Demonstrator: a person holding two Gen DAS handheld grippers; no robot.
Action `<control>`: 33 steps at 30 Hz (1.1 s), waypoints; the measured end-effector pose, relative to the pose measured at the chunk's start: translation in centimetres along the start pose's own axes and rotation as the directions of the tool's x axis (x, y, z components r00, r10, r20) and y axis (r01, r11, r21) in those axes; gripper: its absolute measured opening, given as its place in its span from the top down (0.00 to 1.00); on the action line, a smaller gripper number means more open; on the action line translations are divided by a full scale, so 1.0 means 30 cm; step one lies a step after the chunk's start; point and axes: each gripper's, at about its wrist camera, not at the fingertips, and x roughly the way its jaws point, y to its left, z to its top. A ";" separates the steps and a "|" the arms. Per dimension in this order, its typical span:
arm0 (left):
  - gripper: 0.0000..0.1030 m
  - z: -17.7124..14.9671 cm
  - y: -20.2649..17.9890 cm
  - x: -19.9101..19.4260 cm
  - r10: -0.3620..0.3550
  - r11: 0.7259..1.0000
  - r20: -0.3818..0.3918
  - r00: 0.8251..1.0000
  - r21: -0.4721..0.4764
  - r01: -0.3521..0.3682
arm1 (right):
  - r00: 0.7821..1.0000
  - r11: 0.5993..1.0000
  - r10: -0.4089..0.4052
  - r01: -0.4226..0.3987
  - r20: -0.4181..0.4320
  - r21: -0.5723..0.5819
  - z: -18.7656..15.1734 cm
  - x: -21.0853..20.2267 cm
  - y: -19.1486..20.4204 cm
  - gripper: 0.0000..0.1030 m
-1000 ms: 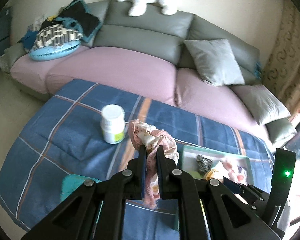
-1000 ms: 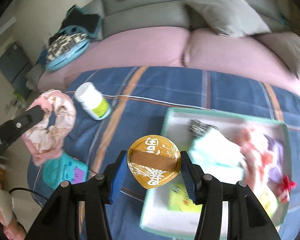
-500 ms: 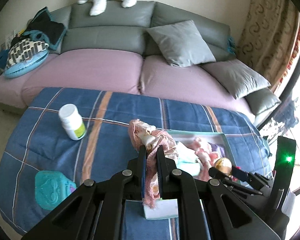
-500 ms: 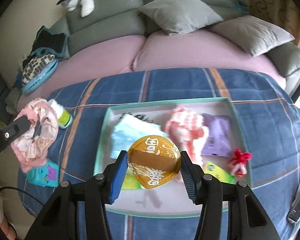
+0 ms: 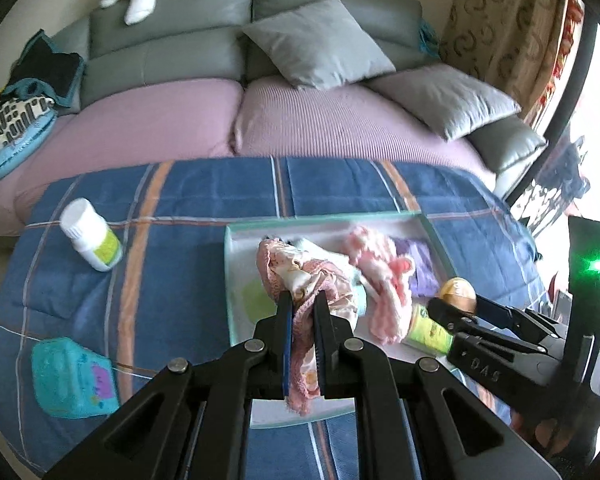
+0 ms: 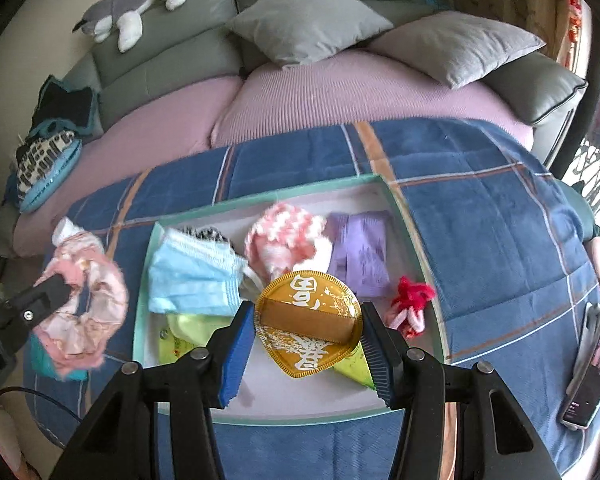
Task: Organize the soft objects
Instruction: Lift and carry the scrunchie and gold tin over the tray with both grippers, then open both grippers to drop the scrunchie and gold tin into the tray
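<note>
My left gripper [image 5: 303, 308] is shut on a pink frilly scrunchie [image 5: 300, 276], held above the left part of the white tray [image 5: 236, 248]. From the right wrist view the scrunchie [image 6: 84, 304] hangs just left of the tray's edge [image 6: 144, 280]. My right gripper [image 6: 306, 320] is shut on a gold round pouch [image 6: 308, 320] over the tray's front middle. In the tray lie a blue face mask [image 6: 192, 276], a pink-white knitted piece [image 6: 280, 240], a purple cloth [image 6: 360, 252] and a red-pink tie [image 6: 410, 304].
A white bottle [image 5: 90, 240] and a teal case [image 5: 74, 378] lie on the blue plaid blanket [image 5: 180, 208] left of the tray. A phone [image 6: 592, 364] rests at the blanket's right edge. Behind is a sofa with grey cushions [image 6: 304, 20] and a plush dog [image 6: 128, 8].
Both grippers swung right: the left carried the scrunchie from beside the bottle to over the tray. The right carried the gold pouch from the tray's left edge to over its front middle.
</note>
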 end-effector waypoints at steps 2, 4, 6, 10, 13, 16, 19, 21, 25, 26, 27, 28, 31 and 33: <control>0.91 -0.011 -0.006 0.046 0.002 1.000 -0.022 1.000 -0.001 -0.002 | 1.000 1.000 0.001 -0.001 -0.030 -0.010 -0.012 0.037 0.007 0.47; 0.91 -0.026 -0.003 0.099 -0.005 1.000 -0.060 0.998 -0.010 0.004 | 0.999 1.000 -0.002 0.001 -0.049 -0.020 -0.024 0.065 0.011 0.47; 0.91 -0.040 0.003 0.141 -0.019 1.000 -0.088 0.996 -0.024 0.017 | 0.997 1.000 -0.009 0.007 -0.076 -0.028 -0.036 0.097 0.014 0.47; 0.91 -0.074 0.019 0.211 -0.022 0.999 -0.146 0.989 -0.046 0.015 | 0.994 0.999 -0.008 0.004 -0.110 -0.042 -0.052 0.137 0.022 0.47; 0.87 -0.081 0.030 0.223 -0.033 0.998 -0.168 0.985 -0.057 0.023 | 0.993 0.998 -0.017 0.010 -0.121 -0.061 -0.060 0.145 0.037 0.46; 0.56 -0.074 0.039 0.205 -0.032 0.998 -0.161 0.986 -0.058 0.023 | 0.993 0.997 -0.029 0.021 -0.115 -0.075 -0.059 0.135 0.047 0.45; 0.50 -0.058 0.045 0.174 -0.027 0.998 -0.140 0.990 -0.056 0.020 | 0.995 0.996 -0.038 0.030 -0.097 -0.083 -0.052 0.112 0.055 0.37; 0.49 -0.054 0.046 0.159 -0.026 0.998 -0.134 0.991 -0.052 0.019 | 0.996 0.996 -0.043 0.036 -0.082 -0.085 -0.046 0.093 0.056 0.34; 0.39 -0.043 0.051 0.130 -0.010 0.999 -0.117 0.993 -0.046 0.005 | 0.997 0.996 -0.043 0.037 -0.068 -0.085 -0.037 0.073 0.058 0.33; 0.36 -0.042 0.053 0.127 -0.005 0.999 -0.114 0.993 -0.044 0.000 | 0.997 0.995 -0.048 0.042 -0.067 -0.088 -0.035 0.073 0.058 0.33; 0.33 -0.041 0.056 0.125 0.001 0.999 -0.112 0.994 -0.042 -0.006 | 0.996 0.995 -0.055 0.049 -0.068 -0.092 -0.037 0.072 0.060 0.31; 0.32 -0.041 0.060 0.125 0.007 0.999 -0.112 0.994 -0.041 -0.012 | 0.996 0.994 -0.059 0.053 -0.069 -0.094 -0.039 0.073 0.062 0.28; 0.25 -0.050 0.071 0.127 0.024 0.999 -0.123 0.992 -0.040 -0.029 | 0.994 0.993 -0.074 0.067 -0.075 -0.101 -0.048 0.074 0.070 0.25; 0.20 -0.058 0.079 0.126 0.039 0.998 -0.121 0.992 -0.037 -0.044 | 0.994 0.991 -0.087 0.079 -0.073 -0.107 -0.052 0.074 0.072 0.20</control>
